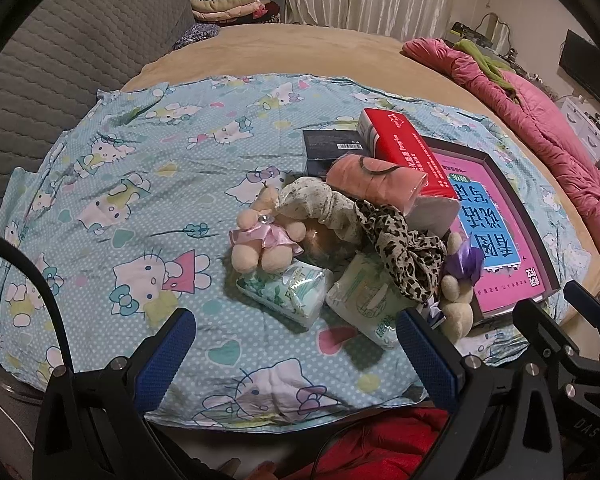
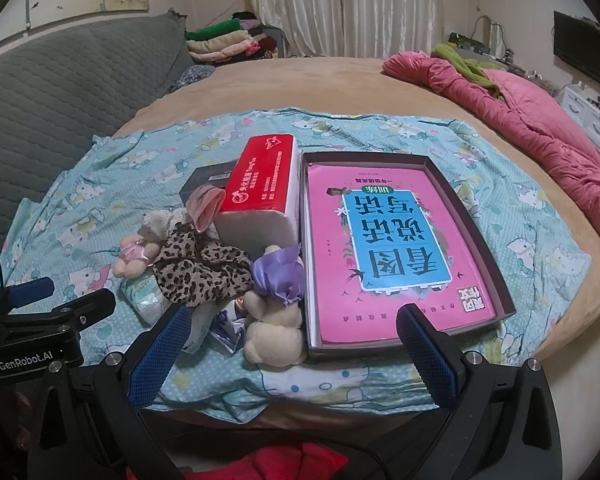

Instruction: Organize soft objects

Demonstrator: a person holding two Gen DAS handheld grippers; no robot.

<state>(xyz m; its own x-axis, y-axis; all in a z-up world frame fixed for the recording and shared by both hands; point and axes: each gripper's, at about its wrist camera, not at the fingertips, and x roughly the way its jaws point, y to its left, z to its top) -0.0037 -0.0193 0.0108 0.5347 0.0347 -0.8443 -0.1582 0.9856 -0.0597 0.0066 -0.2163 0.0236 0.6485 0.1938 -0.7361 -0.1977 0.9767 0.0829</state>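
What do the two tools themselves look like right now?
Both the left tool and right tool have black frames with silver screws and blue textured finger pads. The left carries white "GenRobot.AI" lettering and a black cable; the right shows "DAS".

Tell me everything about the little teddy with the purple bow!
The small teddy with the purple bow is cream and fluffy, like plush. A shiny lilac ribbon bow, satin by the look, covers its upper part, so its face is hidden. Its round limbs point toward the camera. It lies on the cartoon-cat sheet, pressed against the dark box's left wall, with the leopard-print cloth touching its other side. No gripper touches it.
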